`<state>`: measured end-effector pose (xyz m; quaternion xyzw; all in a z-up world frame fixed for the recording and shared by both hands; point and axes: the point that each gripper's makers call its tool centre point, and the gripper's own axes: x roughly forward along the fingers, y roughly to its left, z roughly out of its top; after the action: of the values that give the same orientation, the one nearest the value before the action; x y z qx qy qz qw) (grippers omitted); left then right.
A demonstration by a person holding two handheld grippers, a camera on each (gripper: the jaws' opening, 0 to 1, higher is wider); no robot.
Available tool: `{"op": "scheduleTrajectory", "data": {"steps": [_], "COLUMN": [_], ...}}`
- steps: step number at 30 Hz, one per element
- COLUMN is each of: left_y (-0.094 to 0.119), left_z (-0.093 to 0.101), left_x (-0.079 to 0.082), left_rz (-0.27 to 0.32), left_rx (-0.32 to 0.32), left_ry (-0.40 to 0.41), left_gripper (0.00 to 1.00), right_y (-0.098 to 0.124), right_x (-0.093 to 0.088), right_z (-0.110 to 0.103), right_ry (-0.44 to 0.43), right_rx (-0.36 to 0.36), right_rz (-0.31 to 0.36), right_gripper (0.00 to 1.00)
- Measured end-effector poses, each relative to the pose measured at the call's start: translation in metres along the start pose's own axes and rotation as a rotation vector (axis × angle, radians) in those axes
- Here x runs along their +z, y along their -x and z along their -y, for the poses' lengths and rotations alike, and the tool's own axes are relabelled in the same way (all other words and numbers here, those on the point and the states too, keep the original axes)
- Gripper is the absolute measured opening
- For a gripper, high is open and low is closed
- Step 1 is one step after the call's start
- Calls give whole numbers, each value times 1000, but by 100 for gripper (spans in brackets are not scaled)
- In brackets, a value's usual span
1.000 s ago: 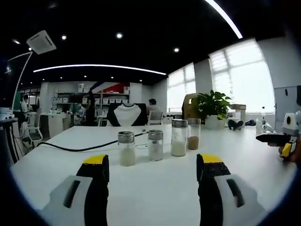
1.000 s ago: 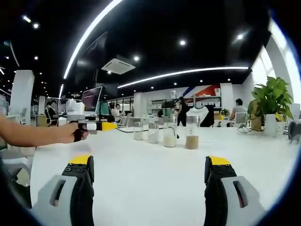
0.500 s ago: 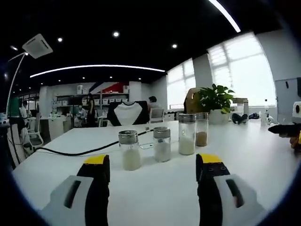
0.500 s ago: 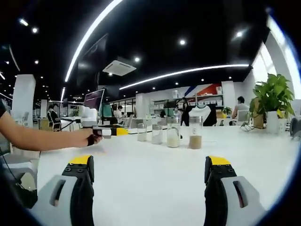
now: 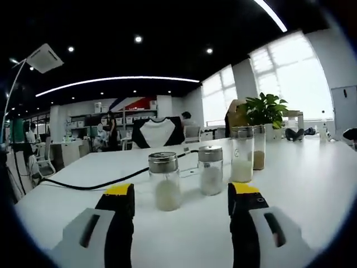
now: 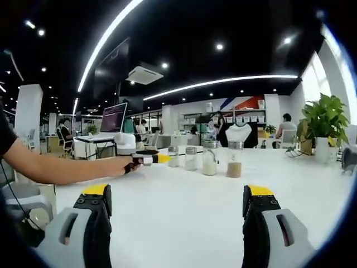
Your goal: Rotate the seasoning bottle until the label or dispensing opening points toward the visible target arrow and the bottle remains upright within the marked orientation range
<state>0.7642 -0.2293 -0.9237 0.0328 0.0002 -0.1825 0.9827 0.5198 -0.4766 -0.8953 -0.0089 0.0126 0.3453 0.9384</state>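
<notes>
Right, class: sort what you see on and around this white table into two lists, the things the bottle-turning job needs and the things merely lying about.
Part of the job:
- nearest seasoning bottle
- second short bottle
- two taller bottles
- left gripper, jaws apart
- right gripper, jaws apart

Lying about:
- black cable across the table
- potted plant
- monitor on a far desk

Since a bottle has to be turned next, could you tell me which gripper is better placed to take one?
Left, probably. The left gripper is open, and the nearest seasoning bottle stands upright just ahead between its jaws. The right gripper, also open, faces the row of bottles across a wide stretch of table.
</notes>
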Motion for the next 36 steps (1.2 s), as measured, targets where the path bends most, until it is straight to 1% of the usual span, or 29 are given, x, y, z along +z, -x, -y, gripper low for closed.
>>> {"op": "scheduleTrajectory", "data": {"steps": [3, 5, 8, 11, 15, 18, 20, 21, 24, 27, 28, 29, 30, 31, 33, 34, 36], "left_y": [-9, -14, -22, -29, -39, -45, -49, -51, -57, -59, -59, -60, -60, -60, -61, -61, -63], "left_z": [-4, -9, -18, -24, -24, -29, -26, -25, -29, -30, -29, -29, -30, -30, -30, -30, -30], "left_x": [1, 1, -2, -2, -4, -12, -12, -12, -17, -18, -19, -20, -22, -21, -19, -19, -20], "left_rz": [3, 4, -5, 1, -10, -44, -43, -44, -74, -77, -77, -84, -99, -94, -81, -82, -86], "left_rx": [0, 8, 13, 19, 15, 28, 9, 1, 13, 15, 14, 16, 28, 26, 23, 24, 22], "left_ry": [-6, -9, -3, 7, -4, -19, -25, -33, -52, -49, -54, -53, -36, -31, -24, -24, -17], "left_gripper": [69, 64, 61, 59, 54, 53, 53, 53, 52, 48, 46, 44, 44, 43, 40, 38, 38], "right_y": [1, 1, 1, 2, 2, 2, 1, 0, -3, -4, -6, -8, -10, -11, -12, -13, -14], "right_x": [0, 0, 0, -4, -7, -5, -3, -3, -9, -9, -7, -7, -9, -10, -8, -8, -8], "right_z": [-3, -6, -11, -14, -11, -11, -14, -15, -18, -16, -14, -12, -8, -6, -3, -3, -4], "right_ry": [-5, -4, 10, 30, 31, 26, 32, 38, 76, 80, 78, 74, 60, 55, 54, 51, 52], "right_rx": [-6, -2, 8, 15, 7, 2, 12, 17, 21, 16, 13, 11, -2, -9, -19, -20, -20], "right_rz": [5, 5, 6, -9, -18, -9, -2, -1, -25, -27, -13, -11, -25, -28, -12, -15, -17], "right_gripper": [99, 97, 97, 97, 97, 96, 96, 96, 96, 96, 96, 96, 95, 95, 95, 95, 95]}}
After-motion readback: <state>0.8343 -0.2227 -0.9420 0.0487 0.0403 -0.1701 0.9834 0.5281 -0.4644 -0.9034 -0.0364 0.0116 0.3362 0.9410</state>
